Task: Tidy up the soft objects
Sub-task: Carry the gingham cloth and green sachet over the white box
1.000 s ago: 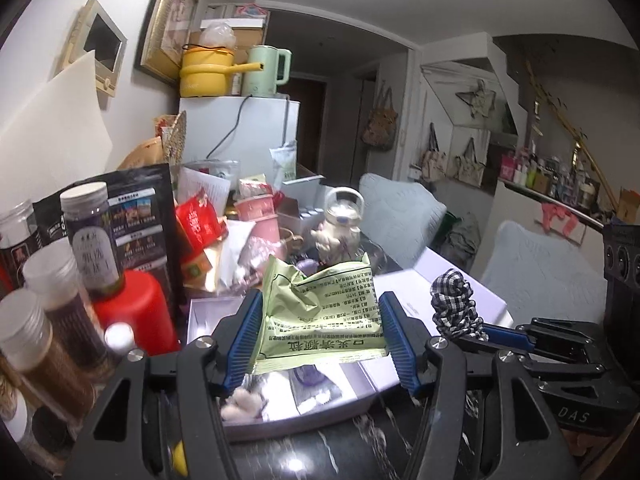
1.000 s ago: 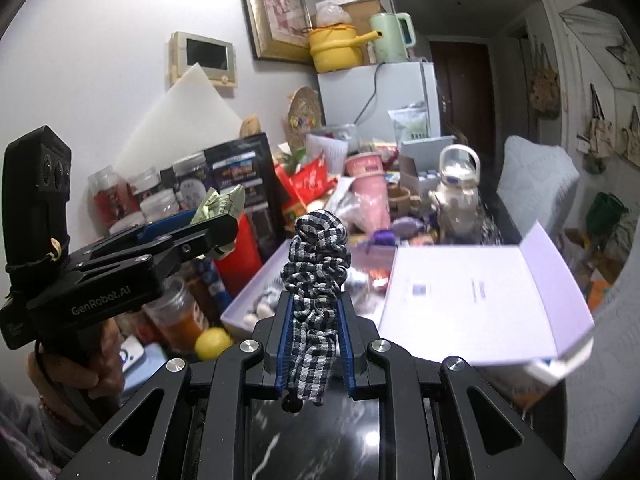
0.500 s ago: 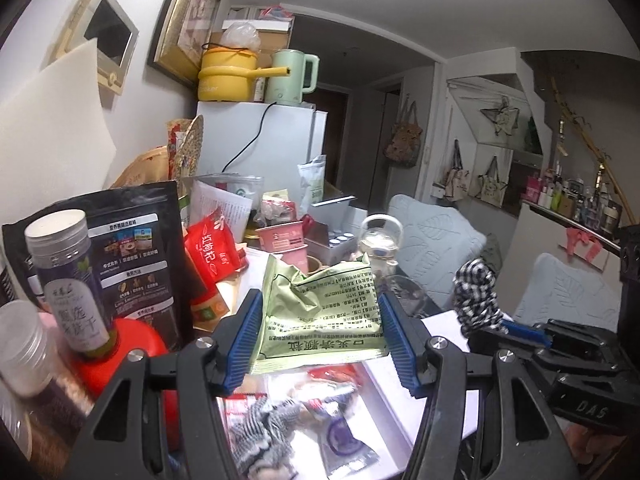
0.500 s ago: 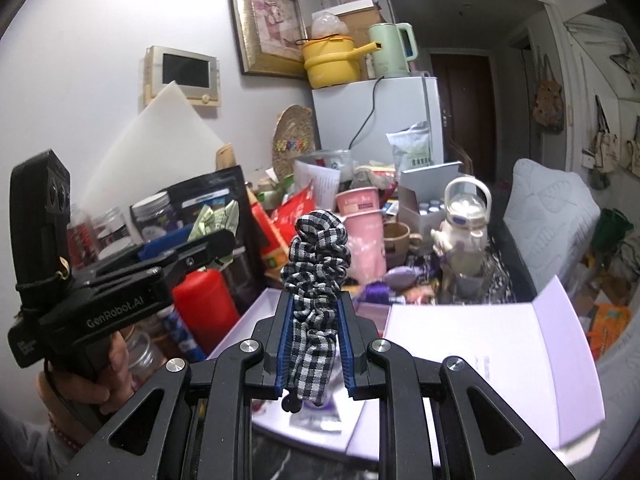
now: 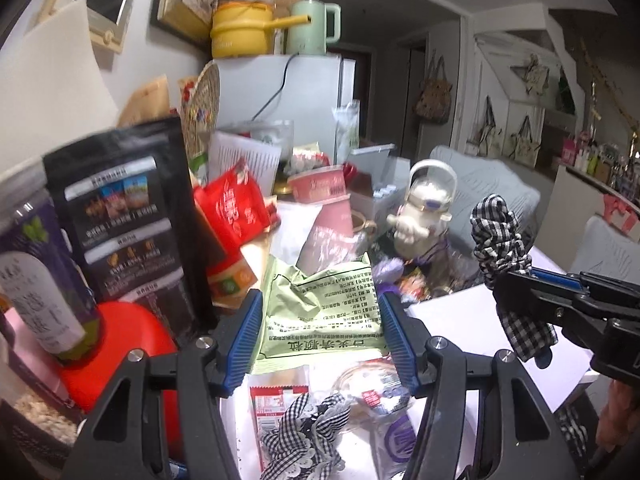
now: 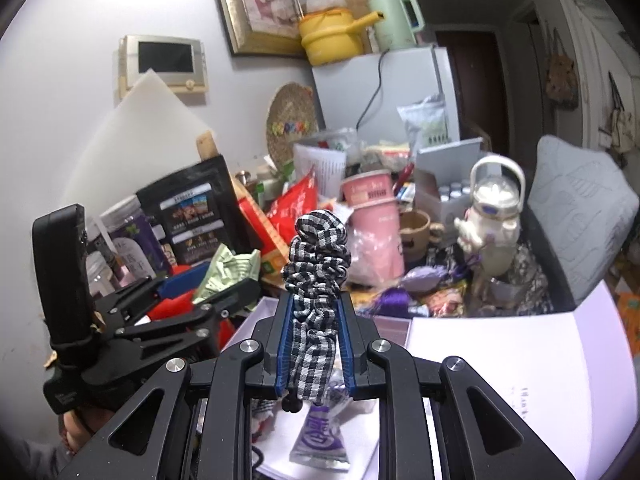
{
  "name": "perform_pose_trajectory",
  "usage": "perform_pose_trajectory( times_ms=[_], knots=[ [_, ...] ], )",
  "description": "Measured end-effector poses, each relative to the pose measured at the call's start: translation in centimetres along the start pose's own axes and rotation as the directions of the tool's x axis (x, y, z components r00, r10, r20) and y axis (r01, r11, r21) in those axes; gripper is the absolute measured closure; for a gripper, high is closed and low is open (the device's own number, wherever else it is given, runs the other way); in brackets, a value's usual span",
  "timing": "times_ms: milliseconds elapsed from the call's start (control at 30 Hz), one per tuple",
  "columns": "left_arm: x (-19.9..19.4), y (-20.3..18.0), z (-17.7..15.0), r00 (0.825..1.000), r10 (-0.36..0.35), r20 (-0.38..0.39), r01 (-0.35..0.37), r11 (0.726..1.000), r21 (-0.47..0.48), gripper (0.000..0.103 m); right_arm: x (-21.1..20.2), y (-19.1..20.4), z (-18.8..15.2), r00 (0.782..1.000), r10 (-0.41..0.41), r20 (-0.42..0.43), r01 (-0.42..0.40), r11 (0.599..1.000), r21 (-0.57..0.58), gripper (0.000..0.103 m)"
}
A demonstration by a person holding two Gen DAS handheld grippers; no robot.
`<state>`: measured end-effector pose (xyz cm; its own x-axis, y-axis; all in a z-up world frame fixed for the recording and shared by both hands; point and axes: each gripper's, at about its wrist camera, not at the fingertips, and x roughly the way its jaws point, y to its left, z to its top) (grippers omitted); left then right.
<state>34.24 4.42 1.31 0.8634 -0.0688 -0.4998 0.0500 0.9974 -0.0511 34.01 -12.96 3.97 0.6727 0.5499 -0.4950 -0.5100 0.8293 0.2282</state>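
Note:
My left gripper point(image 5: 320, 328) is shut on a green printed packet point(image 5: 324, 312) and holds it above a white box point(image 5: 492, 332) with its lid open. My right gripper point(image 6: 314, 344) is shut on a black-and-white checked scrunchie point(image 6: 316, 264), held upright over the same box point(image 6: 500, 364). The scrunchie also shows at the right of the left wrist view point(image 5: 500, 240). The left gripper with its packet point(image 6: 228, 268) shows at the left of the right wrist view. Inside the box lie another checked scrunchie point(image 5: 308, 436), a red-edged packet point(image 5: 276, 400) and a purple sachet point(image 6: 320, 436).
Left of the box stand a red can point(image 5: 120, 352), jars point(image 5: 36, 280) and a black snack bag point(image 5: 128, 216). Behind it are pink cups point(image 6: 376, 220), a white figure bottle point(image 6: 492, 216) and a small white fridge point(image 6: 392, 92). A grey cushion point(image 6: 580, 216) lies to the right.
Both grippers have moved forward and lower over the open box, each still holding its item. The box's contents now show below the left gripper.

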Motion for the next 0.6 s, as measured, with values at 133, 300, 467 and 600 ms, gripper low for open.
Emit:
perform_pose_trajectory(
  times_ms=[133, 300, 467, 600],
  knots=[
    [1.8, 0.1, -0.7, 0.999, 0.018, -0.048, -0.018, 1.0, 0.011, 0.045, 2.0, -0.8, -1.1, 0.998, 0.008, -0.062, -0.006, 1.0, 0.022, 0.082],
    [3.6, 0.3, -1.6, 0.994, 0.031, -0.101, -0.029, 0.999, 0.023, 0.045, 4.1, -1.6, -2.0, 0.992, 0.003, -0.125, 0.002, 0.999, 0.039, 0.082],
    [5.5, 0.2, -2.6, 0.985, 0.04, -0.167, -0.034, 0.999, 0.037, 0.045, 5.7, -2.0, -2.8, 0.985, 0.012, -0.172, -0.003, 0.999, 0.054, 0.082],
    [6.9, 0.1, -3.5, 0.974, 0.04, -0.222, -0.032, 0.999, 0.038, 0.045, 6.9, -2.1, -3.3, 0.977, 0.023, -0.214, -0.011, 0.998, 0.06, 0.082]
  ],
)
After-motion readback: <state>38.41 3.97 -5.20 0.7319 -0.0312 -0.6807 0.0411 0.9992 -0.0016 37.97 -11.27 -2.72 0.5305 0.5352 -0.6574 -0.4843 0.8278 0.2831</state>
